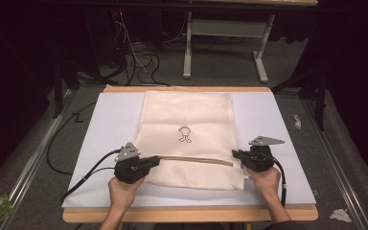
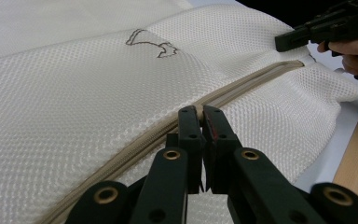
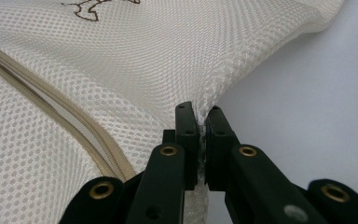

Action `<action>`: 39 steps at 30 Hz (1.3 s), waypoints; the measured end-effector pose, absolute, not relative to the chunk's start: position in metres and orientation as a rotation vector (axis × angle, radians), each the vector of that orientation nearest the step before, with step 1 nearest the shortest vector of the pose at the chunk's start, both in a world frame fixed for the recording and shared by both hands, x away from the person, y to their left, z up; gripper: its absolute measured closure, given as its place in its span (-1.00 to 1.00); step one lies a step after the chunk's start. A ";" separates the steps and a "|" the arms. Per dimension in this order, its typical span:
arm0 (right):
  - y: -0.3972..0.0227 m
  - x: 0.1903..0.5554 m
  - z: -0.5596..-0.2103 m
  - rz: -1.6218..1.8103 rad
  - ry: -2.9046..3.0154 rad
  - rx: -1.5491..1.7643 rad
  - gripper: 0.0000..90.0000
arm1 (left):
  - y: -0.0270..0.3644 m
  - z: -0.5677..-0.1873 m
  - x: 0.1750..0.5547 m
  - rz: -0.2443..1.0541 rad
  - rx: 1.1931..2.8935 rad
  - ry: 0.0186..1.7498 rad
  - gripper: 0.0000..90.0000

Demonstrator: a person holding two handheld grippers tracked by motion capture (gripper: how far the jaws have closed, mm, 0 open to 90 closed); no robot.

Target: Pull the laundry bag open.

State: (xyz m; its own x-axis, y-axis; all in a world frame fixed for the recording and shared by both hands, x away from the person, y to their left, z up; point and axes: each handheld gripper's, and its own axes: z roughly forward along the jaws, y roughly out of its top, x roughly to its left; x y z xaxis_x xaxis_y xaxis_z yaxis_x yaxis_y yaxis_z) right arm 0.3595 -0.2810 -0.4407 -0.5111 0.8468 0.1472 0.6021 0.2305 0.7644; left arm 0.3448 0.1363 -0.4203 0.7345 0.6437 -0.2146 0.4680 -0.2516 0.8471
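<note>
Currently, a cream mesh laundry bag (image 1: 188,139) is spread flat on the white-covered surface (image 1: 105,124), its zipper (image 1: 191,160) running across near the front edge. At the zipper's left end, the left hand-held gripper (image 1: 154,161) is clamped shut on what appears to be the zipper pull. At the zipper's right end, the right hand-held gripper (image 1: 235,154) is pinched shut on the bag's mesh edge. The bag is judged light, soft and limp, so it is best held taut at both zipper ends.
</note>
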 end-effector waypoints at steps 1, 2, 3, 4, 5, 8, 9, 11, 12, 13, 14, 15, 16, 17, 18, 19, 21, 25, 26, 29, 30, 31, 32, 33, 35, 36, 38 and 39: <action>-0.281 0.360 -0.441 1.154 2.211 1.347 0.95 | 0.138 -0.420 0.345 0.215 1.898 0.860 0.94; -0.281 0.360 -0.441 1.151 2.210 1.348 0.95 | 0.140 -0.420 0.345 0.216 1.893 0.864 0.94; -0.281 0.360 -0.441 1.152 2.210 1.345 0.95 | 0.142 -0.420 0.344 0.217 1.887 0.866 0.94; -0.282 0.360 -0.441 1.152 2.209 1.347 0.95 | 0.143 -0.420 0.344 0.219 1.885 0.871 0.94; -0.282 0.360 -0.441 1.149 2.207 1.348 0.95 | 0.145 -0.420 0.344 0.220 1.883 0.873 0.94; -0.282 0.360 -0.441 1.150 2.208 1.349 0.95 | 0.148 -0.420 0.344 0.224 1.881 0.881 0.94; -0.282 0.360 -0.441 1.149 2.206 1.350 0.95 | 0.149 -0.420 0.344 0.222 1.875 0.883 0.94; -0.282 0.360 -0.441 1.148 2.206 1.350 0.95 | 0.151 -0.419 0.344 0.225 1.874 0.886 0.94; -0.282 0.360 -0.441 1.155 2.206 1.353 0.95 | 0.152 -0.420 0.344 0.224 1.871 0.888 0.94; -0.282 0.360 -0.441 1.153 2.209 1.346 0.95 | 0.153 -0.420 0.344 0.225 1.867 0.890 0.94; -0.281 0.360 -0.441 1.156 2.208 1.349 0.95 | 0.153 -0.420 0.344 0.227 1.867 0.892 0.94; -0.281 0.360 -0.441 1.153 2.208 1.347 0.95 | 0.153 -0.420 0.344 0.225 1.868 0.892 0.94; -0.281 0.360 -0.441 1.155 2.206 1.348 0.95 | 0.153 -0.421 0.344 0.224 1.869 0.891 0.94; -0.281 0.360 -0.441 1.156 2.206 1.349 0.95 | 0.153 -0.421 0.344 0.222 1.870 0.892 0.94; -0.281 0.360 -0.441 1.156 2.207 1.350 0.95 | 0.153 -0.421 0.344 0.221 1.870 0.893 0.94; -0.281 0.360 -0.441 1.155 2.207 1.350 0.95 | 0.153 -0.421 0.344 0.220 1.870 0.893 0.94; -0.281 0.360 -0.441 1.159 2.205 1.348 0.95 | 0.154 -0.421 0.345 0.220 1.868 0.893 0.94; -0.280 0.361 -0.441 1.162 2.207 1.343 0.95 | 0.154 -0.421 0.345 0.225 1.870 0.894 0.94; -0.280 0.361 -0.441 1.164 2.205 1.341 0.95 | 0.154 -0.421 0.345 0.226 1.871 0.894 0.94; -0.281 0.361 -0.441 1.164 2.204 1.344 0.95 | 0.154 -0.422 0.345 0.224 1.868 0.897 0.94; -0.281 0.361 -0.441 1.164 2.205 1.345 0.95 | 0.155 -0.421 0.345 0.223 1.870 0.895 0.94; -0.281 0.361 -0.440 1.164 2.206 1.345 0.95 | 0.155 -0.421 0.345 0.223 1.870 0.895 0.94; -0.281 0.361 -0.440 1.167 2.204 1.343 0.95 | 0.155 -0.421 0.345 0.222 1.870 0.895 0.94; -0.281 0.361 -0.440 1.166 2.205 1.343 0.95 | 0.155 -0.421 0.345 0.223 1.872 0.894 0.94; -0.280 0.361 -0.441 1.165 2.206 1.346 0.95 | 0.155 -0.421 0.345 0.224 1.873 0.894 0.94; -0.280 0.361 -0.441 1.165 2.206 1.345 0.95 | 0.155 -0.421 0.345 0.224 1.873 0.893 0.94; -0.280 0.361 -0.440 1.166 2.204 1.342 0.95 | 0.155 -0.421 0.345 0.225 1.876 0.893 0.94; -0.280 0.361 -0.440 1.166 2.203 1.340 0.95 | 0.155 -0.422 0.345 0.226 1.878 0.892 0.94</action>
State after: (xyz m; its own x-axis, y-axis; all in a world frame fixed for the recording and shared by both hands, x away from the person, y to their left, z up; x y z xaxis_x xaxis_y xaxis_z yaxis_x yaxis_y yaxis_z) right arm 0.3607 -0.2805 -0.4403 -0.5142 0.8457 0.1425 0.5935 0.2309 0.7710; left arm 0.3449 0.1552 -0.4216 0.7101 0.6671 -0.2252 0.4799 -0.2245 0.8481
